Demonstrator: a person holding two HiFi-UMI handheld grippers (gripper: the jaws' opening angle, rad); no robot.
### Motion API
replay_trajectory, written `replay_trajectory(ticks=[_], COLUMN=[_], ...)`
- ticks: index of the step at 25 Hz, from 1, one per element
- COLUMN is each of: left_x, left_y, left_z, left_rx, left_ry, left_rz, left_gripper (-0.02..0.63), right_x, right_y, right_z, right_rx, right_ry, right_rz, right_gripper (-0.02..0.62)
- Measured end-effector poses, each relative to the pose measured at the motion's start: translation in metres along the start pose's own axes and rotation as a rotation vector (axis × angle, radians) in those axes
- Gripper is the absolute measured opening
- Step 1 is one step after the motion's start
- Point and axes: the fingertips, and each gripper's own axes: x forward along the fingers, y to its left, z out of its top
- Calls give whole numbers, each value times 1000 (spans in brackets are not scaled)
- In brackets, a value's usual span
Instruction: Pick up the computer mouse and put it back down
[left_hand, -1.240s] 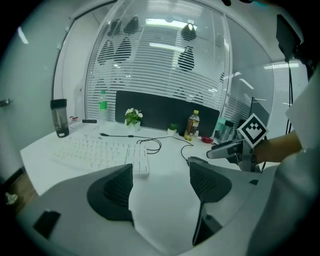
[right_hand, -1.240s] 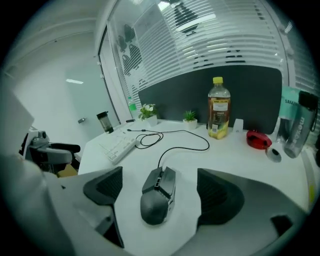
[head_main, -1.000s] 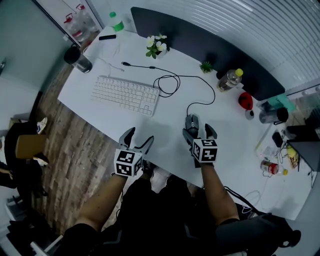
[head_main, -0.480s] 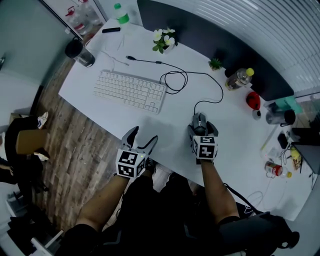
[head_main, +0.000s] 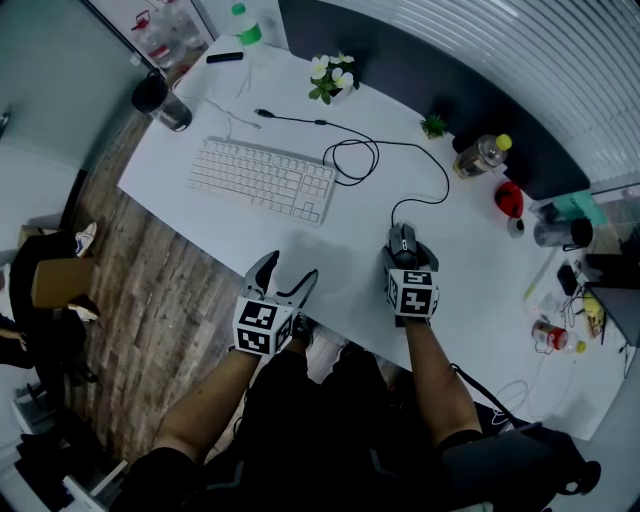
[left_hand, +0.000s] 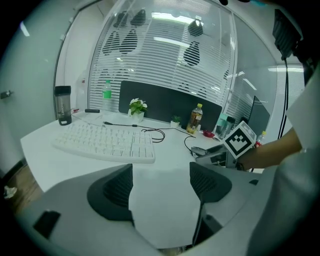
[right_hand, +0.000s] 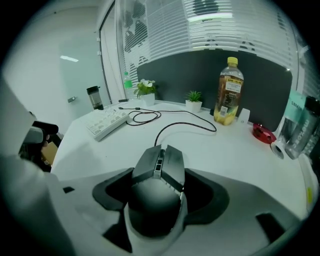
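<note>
The mouse (right_hand: 159, 180) sits on the white desk (head_main: 340, 265), between the jaws of the right gripper (head_main: 408, 252). They look closed onto its flanks, though firm contact is hard to confirm. The left gripper (left_hand: 161, 182) hangs wide open, empty. The mouse is likely light, hard, smooth plastic — best gripped by the sides at mid-body — and its cable (right_hand: 186, 125) may tug a little.

white desk (head_main: 480, 270) | keyboard (head_main: 262, 180) | tumbler (head_main: 160, 102) | bottle (head_main: 480, 155) | potted flowers (head_main: 330, 76) | mouse (head_main: 401, 238), apparently resting

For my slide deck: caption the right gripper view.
Right gripper, jaws closed on a wired grey mouse at the white desk.
</note>
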Motion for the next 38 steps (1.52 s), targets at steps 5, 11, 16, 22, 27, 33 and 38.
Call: replay_trajectory(ticks=[5,11,16,22,27,33,38], left_x=[-5,-18,-33,-62,-89,-117,-127], left_y=[-6,-26,-54,-84,-102,-120,-131], left_z=[19,68,114,185,231,258,262], left_rx=[31,73,156,145,217,246,236], left_ry=[-28,-104,-181,-321,-427,-504,-521], left_rz=[-20,-75,-133,-208,-202,-207,-221], left_gripper=[370,370,370,370,370,368,368], right_x=[-19,-74,-137,-215,-273,-331,-358], right_y=[-1,2,-2,-12,-17,-26,-24], right_z=[12,56,94,137,159,178,186], right_rx=[19,55,58,70,80,74,53], right_ry=[-20,-114,-208,-327,-414,-512,-561], right_rz=[23,68,78,66,52,19,15], right_gripper=[299,299,299,299,299,299,299])
